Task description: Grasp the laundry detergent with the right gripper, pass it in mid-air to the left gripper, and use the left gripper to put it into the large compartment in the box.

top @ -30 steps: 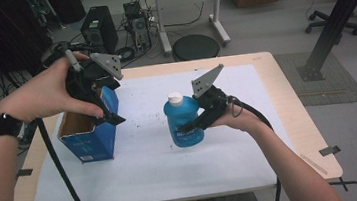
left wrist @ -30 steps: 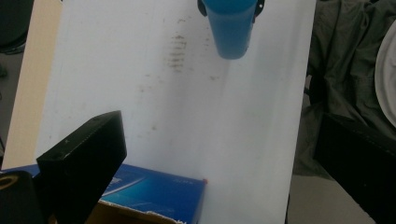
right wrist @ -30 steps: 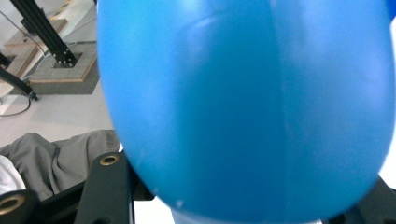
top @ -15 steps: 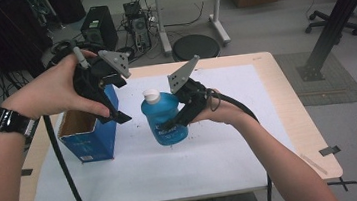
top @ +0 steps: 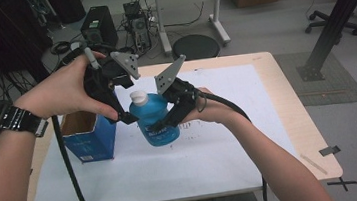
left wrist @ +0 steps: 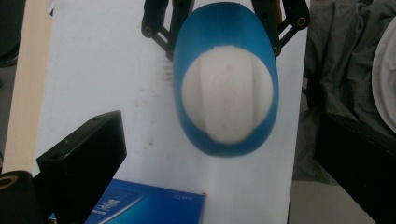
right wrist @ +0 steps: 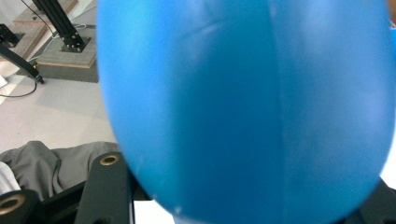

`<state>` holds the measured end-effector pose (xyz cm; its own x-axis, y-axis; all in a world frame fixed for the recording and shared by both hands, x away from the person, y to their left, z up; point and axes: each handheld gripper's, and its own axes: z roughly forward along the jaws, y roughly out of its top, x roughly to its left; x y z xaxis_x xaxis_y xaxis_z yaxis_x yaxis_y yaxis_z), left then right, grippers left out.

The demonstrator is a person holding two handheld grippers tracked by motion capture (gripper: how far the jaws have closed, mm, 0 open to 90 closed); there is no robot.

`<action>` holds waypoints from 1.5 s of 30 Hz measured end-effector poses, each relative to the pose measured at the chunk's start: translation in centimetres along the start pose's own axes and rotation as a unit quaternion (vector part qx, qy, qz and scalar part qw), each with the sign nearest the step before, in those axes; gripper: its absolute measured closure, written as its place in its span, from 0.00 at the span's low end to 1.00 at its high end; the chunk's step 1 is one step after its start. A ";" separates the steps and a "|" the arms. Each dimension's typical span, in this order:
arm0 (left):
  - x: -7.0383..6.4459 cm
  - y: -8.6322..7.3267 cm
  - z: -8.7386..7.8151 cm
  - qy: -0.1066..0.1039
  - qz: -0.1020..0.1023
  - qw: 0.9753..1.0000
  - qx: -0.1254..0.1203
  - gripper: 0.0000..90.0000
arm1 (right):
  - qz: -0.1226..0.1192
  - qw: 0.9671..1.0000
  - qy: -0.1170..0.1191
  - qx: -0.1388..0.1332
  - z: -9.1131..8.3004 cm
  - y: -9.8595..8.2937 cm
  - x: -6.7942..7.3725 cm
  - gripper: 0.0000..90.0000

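A blue bottle [top: 152, 121] with a white cap [top: 138, 97] hangs tilted above the white sheet, and my right gripper [top: 163, 124] is shut on its body. In the right gripper view the blue bottle [right wrist: 247, 107] sits close between the jaws. My left gripper [top: 121, 111] is held just left of the cap, above an open blue box [top: 90, 137], with its jaws apart. In the left gripper view the cap [left wrist: 226, 100] faces the camera between my own wide black fingers [left wrist: 81, 163], apart from them. A corner of the blue box [left wrist: 144, 205] shows below.
A white sheet [top: 231, 145] covers the wooden table [top: 293, 113], with faint dark marks near its middle. The box stands at the table's left side. A black stool [top: 196, 46] and computer towers [top: 93, 26] stand on the floor beyond the far edge.
My right gripper has lifted the bottle off the sheet and carried it left, tilted, up to the left gripper. The left gripper has shifted slightly right, toward the cap.
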<state>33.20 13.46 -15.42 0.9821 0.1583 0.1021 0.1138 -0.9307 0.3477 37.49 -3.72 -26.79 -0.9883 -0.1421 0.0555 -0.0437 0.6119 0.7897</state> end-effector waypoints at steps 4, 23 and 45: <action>-0.1 0.4 0.4 0.001 0.004 1.000 0.002 0.04 | -0.005 1.000 0.000 0.003 0.1 0.4 0.1 0.47; -0.1 1.5 1.9 -0.010 0.009 1.000 0.012 0.07 | -0.007 1.000 -0.006 0.000 0.1 0.8 0.2 0.47; -0.1 1.9 2.7 -0.010 0.010 1.000 0.024 0.22 | -0.005 1.000 -0.008 -0.004 0.0 0.6 0.2 0.47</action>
<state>33.73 10.78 -17.24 0.9870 0.1330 0.0904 0.1002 -0.9483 0.3011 37.22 -3.34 -26.28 -0.9900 -0.1363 0.0377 -0.0528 0.6038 0.7954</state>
